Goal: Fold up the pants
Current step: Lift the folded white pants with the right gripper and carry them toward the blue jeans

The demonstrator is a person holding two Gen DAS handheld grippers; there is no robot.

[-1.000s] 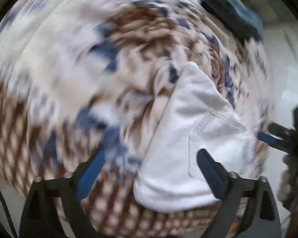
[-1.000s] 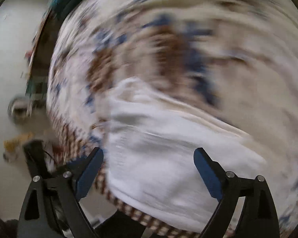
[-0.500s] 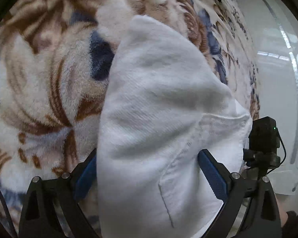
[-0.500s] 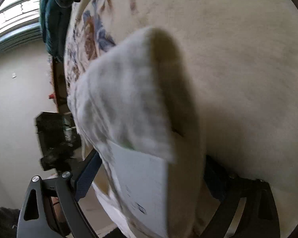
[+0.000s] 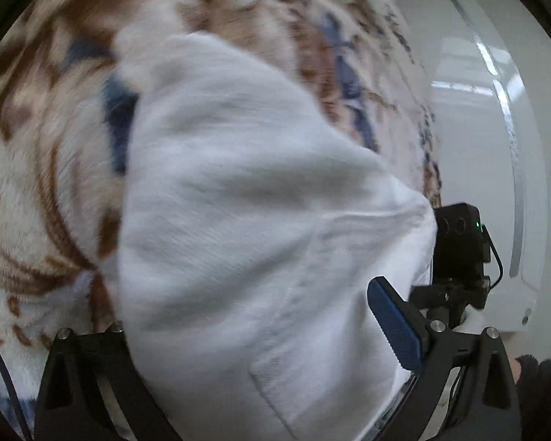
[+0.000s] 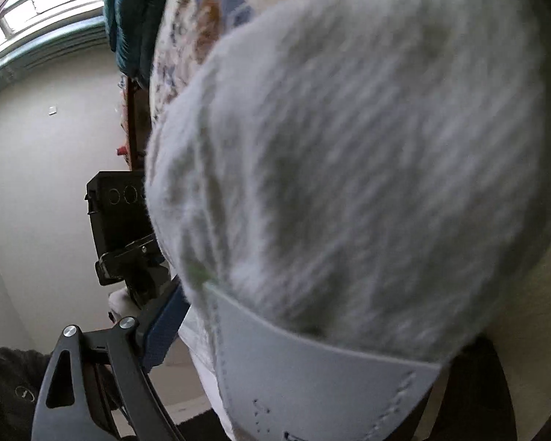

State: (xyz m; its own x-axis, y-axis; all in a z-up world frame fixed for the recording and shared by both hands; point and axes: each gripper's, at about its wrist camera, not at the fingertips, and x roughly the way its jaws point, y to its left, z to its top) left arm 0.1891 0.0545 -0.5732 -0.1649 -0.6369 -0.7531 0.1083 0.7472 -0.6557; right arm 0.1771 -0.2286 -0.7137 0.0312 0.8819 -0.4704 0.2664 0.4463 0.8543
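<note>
- Pants, white, drape across both grippers, lifted over the near edge of the patterned blanket.
- Left gripper: jaws spread, cloth between; actual grip cannot be told.
- Right gripper: one finger hidden; state undeterminable.
- Judged step: carrying a fold over. Next: lay it flat, edges aligned.
- Beyond: dark clothing at the far edge.

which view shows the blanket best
The left wrist view: the patterned blanket spreads wide beside the white pants. The right wrist view shows only a strip of it above the pants.
</note>
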